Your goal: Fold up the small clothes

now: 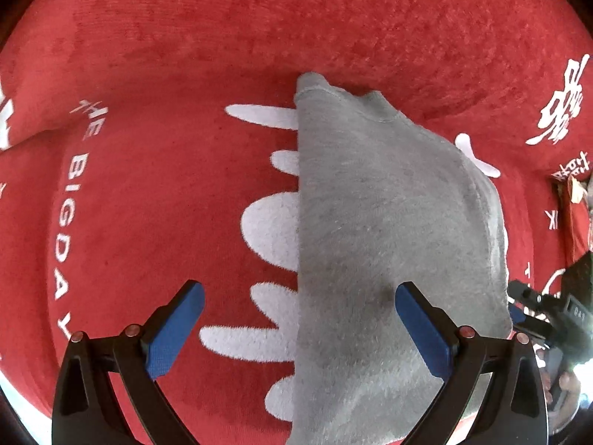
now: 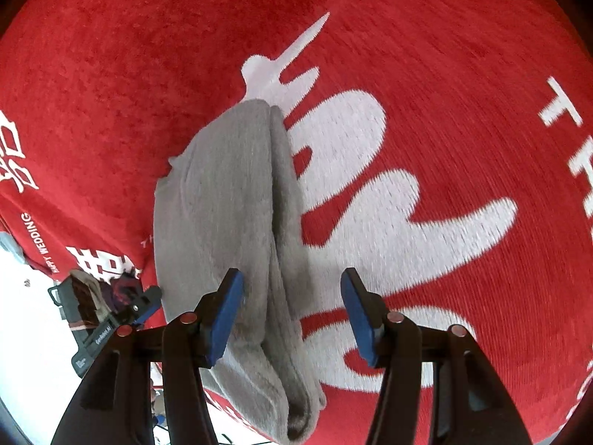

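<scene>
A small grey garment [image 1: 381, 244] lies folded lengthwise on a red blanket [image 1: 155, 185] with white lettering. Its straight folded edge runs down the middle of the left wrist view. My left gripper [image 1: 298, 324] is open and empty, its right finger over the grey cloth and its left finger over the blanket. In the right wrist view the same garment [image 2: 226, 222] shows as a narrow stacked fold. My right gripper [image 2: 292, 313] is open and empty, hovering over the garment's near end, its left finger above the cloth.
The red blanket [image 2: 463, 74] covers the whole work surface and drops off at its edge at lower left in the right wrist view. The other gripper [image 1: 548, 315] shows at the right edge of the left wrist view, and at lower left in the right wrist view [image 2: 111, 319].
</scene>
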Demonstrator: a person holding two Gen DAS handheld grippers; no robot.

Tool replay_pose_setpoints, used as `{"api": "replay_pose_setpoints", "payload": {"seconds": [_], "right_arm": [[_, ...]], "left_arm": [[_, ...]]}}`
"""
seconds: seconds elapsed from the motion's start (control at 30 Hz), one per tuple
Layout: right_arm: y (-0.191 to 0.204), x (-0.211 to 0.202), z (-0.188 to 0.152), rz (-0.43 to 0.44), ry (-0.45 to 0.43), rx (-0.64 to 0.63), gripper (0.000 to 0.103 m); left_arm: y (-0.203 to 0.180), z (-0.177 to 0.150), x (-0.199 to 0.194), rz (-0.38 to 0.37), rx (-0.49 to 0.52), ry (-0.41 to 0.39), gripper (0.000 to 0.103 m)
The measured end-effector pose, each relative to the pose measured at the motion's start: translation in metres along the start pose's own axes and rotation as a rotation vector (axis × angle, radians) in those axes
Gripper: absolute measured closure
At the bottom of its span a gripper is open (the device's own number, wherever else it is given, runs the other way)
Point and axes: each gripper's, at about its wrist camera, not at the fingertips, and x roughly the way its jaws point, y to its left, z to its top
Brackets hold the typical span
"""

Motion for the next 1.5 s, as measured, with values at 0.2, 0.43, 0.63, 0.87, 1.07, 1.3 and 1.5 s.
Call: {"api": "replay_pose_setpoints", "payload": {"seconds": [0.2,0.43,0.63,0.87,1.07,1.3,1.5], "right_arm": [[0.008,0.006,0.007,0.024,0.011,-0.055,0.035],[0.018,0.018,0.011,0.045,0.066,-0.109,0.035],[0.030,0.030,0.018,0.057,0.127,-0.188,0.035],[0.047,0.052,0.026,0.120,0.176,-0.247,0.033],[0.041,0.062,0.027,0.192,0.159,-0.178,0.033],[0.046,0.056,0.018,0.193,0.155,-0.130,0.072],[0.070,0.043,0.000,0.291,0.173,-0.123,0.073]], "left_arm": [[-0.001,0.008,0.009,-0.034,0.024,0.017,0.000],[-0.006,0.016,0.020,-0.095,0.064,0.051,0.000],[-0.007,0.026,0.041,-0.206,0.056,0.102,0.000],[-0.029,0.037,0.054,-0.276,0.086,0.133,0.000],[-0.042,0.037,0.058,-0.222,0.109,0.127,0.002],[-0.032,0.031,0.026,-0.274,0.112,0.066,0.055],[-0.034,0.019,-0.006,-0.303,0.112,0.026,0.056]]}}
